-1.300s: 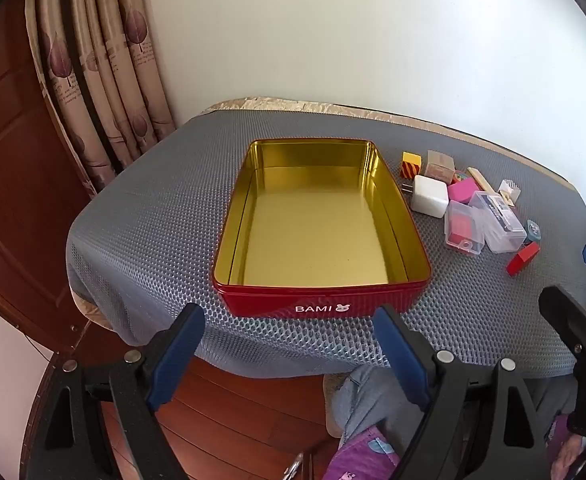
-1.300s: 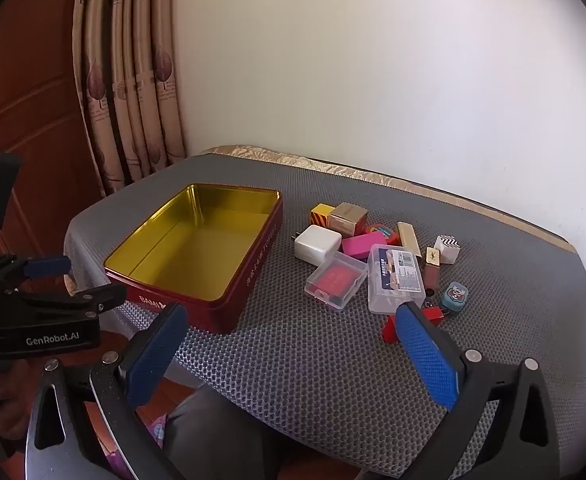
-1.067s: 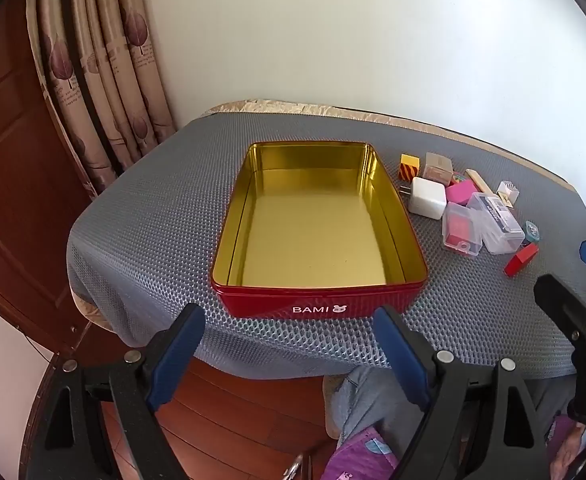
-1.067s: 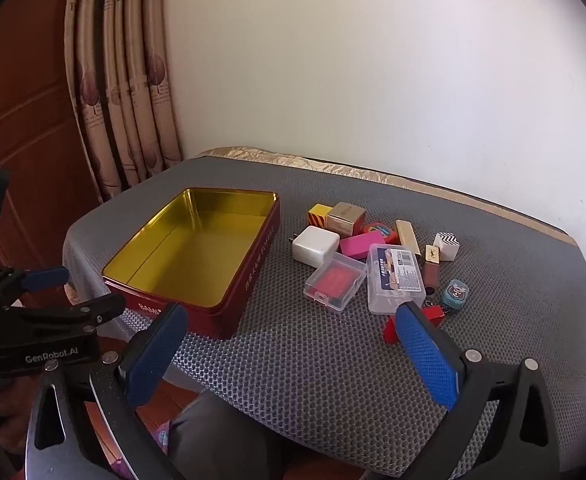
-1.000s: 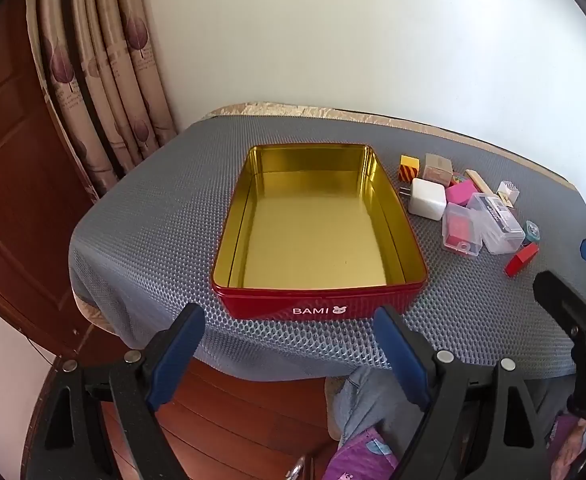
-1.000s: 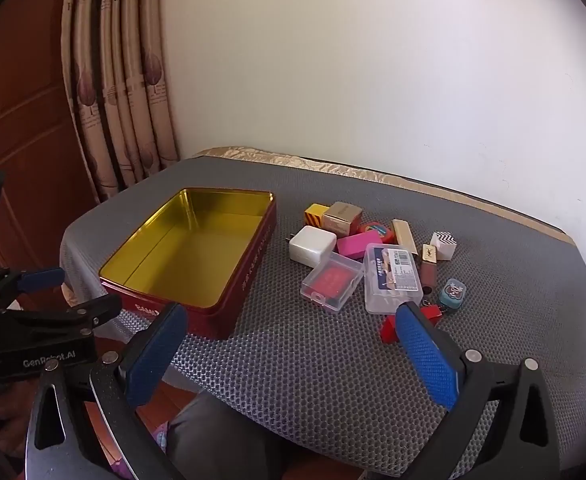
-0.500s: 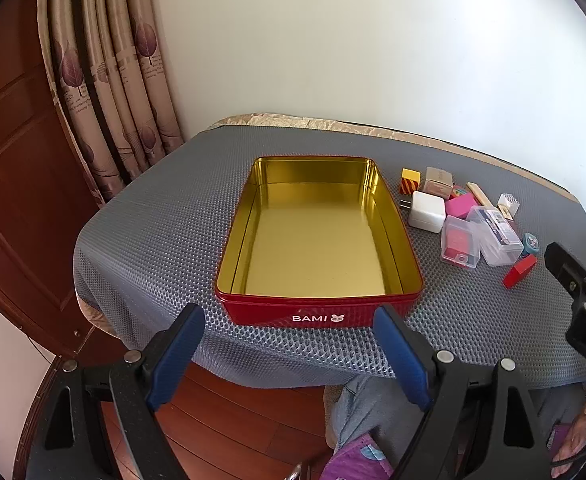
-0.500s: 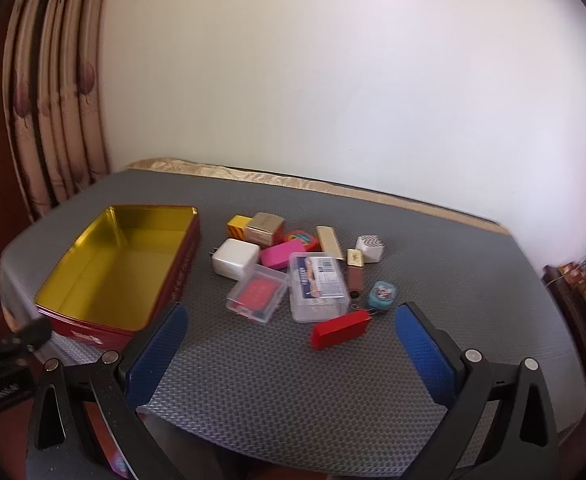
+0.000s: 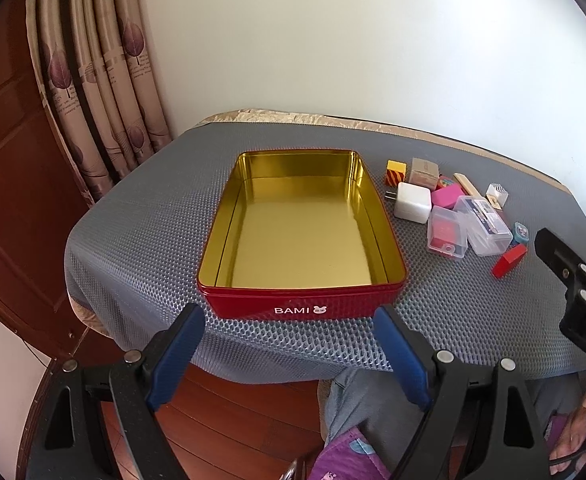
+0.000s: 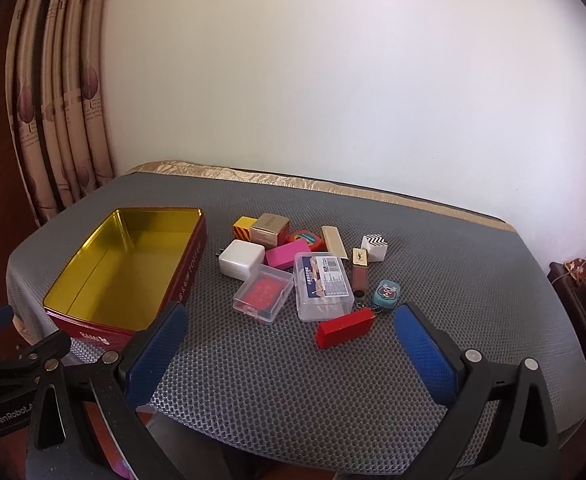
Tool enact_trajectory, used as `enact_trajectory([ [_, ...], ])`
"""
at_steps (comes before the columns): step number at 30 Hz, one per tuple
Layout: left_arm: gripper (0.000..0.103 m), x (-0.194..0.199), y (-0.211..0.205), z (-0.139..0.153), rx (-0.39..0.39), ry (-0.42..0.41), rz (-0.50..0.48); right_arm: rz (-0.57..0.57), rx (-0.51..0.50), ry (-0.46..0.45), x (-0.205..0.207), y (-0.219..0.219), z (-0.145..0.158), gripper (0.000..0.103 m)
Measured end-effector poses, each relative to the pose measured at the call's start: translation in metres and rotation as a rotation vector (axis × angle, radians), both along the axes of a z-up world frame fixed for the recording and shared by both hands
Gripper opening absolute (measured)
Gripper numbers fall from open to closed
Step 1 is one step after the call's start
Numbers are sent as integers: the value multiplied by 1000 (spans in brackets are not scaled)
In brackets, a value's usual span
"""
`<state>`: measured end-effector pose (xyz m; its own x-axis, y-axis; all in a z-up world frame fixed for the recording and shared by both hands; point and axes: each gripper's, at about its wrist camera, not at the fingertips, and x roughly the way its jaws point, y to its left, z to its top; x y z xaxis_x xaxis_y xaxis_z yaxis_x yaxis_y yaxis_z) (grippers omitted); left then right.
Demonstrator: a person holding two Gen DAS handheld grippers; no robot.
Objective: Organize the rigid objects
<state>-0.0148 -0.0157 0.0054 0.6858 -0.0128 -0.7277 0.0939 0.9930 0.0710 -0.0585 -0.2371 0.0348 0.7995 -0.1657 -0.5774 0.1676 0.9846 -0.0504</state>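
The right hand-held gripper (image 10: 291,340) has swung rightward since the earlier frames, so the cluster of small objects now sits centred ahead of it instead of off to one side, and the red tin has slid to the left of its view; the left hand-held gripper (image 9: 289,344) has pulled back slightly from the tin. Both hang over the near edge of the grey-matted table (image 10: 293,392) with fingers spread wide and nothing between them. Nearest the left one, the red BAMI tin (image 9: 301,308) lies open, its gold interior holding nothing. Nearest the right one lies a red block (image 10: 345,328), just beside a teal keychain charm (image 10: 388,292). Behind them sit two clear plastic boxes side by side, one holding a red insert (image 10: 263,293) and one labelled (image 10: 324,285), with a lip gloss tube (image 10: 360,270) alongside. Farther back are a white charger (image 10: 241,258), a pink eraser (image 10: 287,253), a tape measure (image 10: 307,238), a beige stick (image 10: 333,240), a zigzag-patterned cube (image 10: 375,246), a gold carton (image 10: 269,229) and a yellow striped block (image 10: 243,227).
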Motion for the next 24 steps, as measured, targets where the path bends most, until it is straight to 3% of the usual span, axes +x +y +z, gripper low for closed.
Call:
enact_trajectory([
  [10, 89, 1, -2, -3, 7, 12, -11, 13, 56, 49, 4, -5, -6, 103],
  [24, 89, 4, -3, -7, -5, 35, -15, 49, 64, 39, 0, 0, -6, 103],
])
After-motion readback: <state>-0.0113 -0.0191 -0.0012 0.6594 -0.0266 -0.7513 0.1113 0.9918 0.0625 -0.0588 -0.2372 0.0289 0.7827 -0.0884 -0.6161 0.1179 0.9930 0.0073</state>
